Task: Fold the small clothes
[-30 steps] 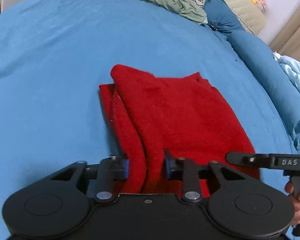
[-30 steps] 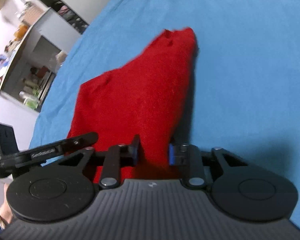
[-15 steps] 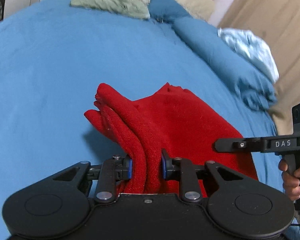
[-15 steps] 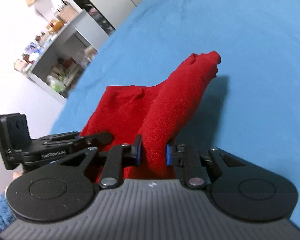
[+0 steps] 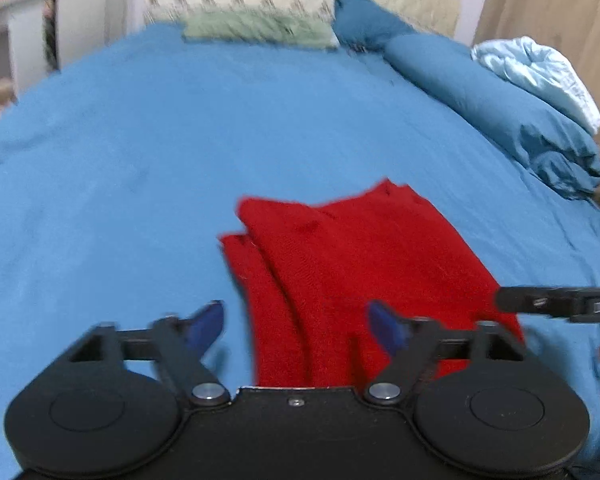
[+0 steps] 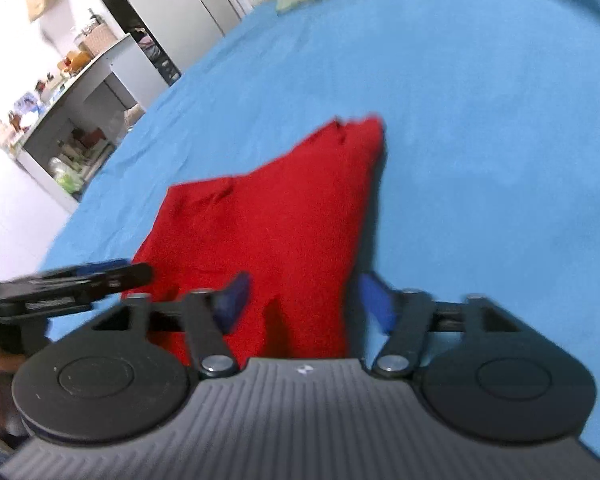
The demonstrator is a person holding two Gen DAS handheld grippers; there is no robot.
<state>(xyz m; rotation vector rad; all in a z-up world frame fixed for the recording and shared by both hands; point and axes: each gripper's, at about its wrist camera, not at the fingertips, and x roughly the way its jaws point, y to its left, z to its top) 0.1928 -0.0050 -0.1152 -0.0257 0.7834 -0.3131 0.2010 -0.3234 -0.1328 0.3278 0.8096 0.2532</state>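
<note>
- The folded red knitted garment (image 5: 352, 264) lies flat on the bed's blue sheet (image 5: 140, 152), several stacked layers showing along its left edge.
- The left hand-held gripper (image 5: 298, 326) has its jaws opening; the blue pads (image 5: 206, 322) stand wide on either side of the garment's near edge, not pressing it.
- The right hand-held gripper (image 6: 306, 300) is likewise opening, its pads (image 6: 374, 300) clear of the red cloth that lies between them.
- In the right wrist view the garment (image 6: 276, 220) tapers to a far corner.
- A rolled dark-blue duvet (image 5: 492, 104) and a pale green cloth (image 5: 256, 28) lie at the bed's far side.
</note>
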